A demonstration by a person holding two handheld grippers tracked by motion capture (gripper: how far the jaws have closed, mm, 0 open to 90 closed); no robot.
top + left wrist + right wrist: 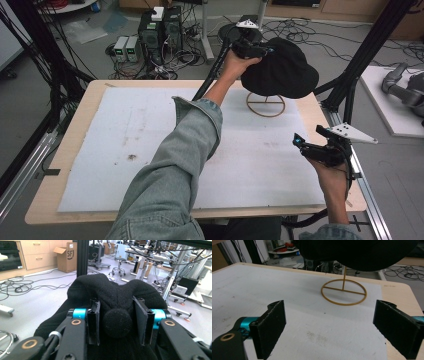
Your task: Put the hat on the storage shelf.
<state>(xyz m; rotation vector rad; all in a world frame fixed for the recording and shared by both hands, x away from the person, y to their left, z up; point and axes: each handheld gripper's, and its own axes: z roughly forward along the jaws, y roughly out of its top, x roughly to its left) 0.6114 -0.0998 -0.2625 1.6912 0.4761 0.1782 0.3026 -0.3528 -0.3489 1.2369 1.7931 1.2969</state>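
A black knitted hat rests on top of a thin gold wire stand at the far right of the table. My left gripper reaches over to the hat's near-left side at the end of a denim-sleeved arm. In the left gripper view its jaws straddle a round bump of the hat; a small gap shows at the right pad, so the gripper is open. My right gripper hovers above the table's right edge, open and holding nothing. From there I see the stand's ring under the hat.
A white mat covers most of the wooden table. Black frame posts rise at the right and left. Computers and cables lie on the floor behind. A grey machine sits on a white board to the right.
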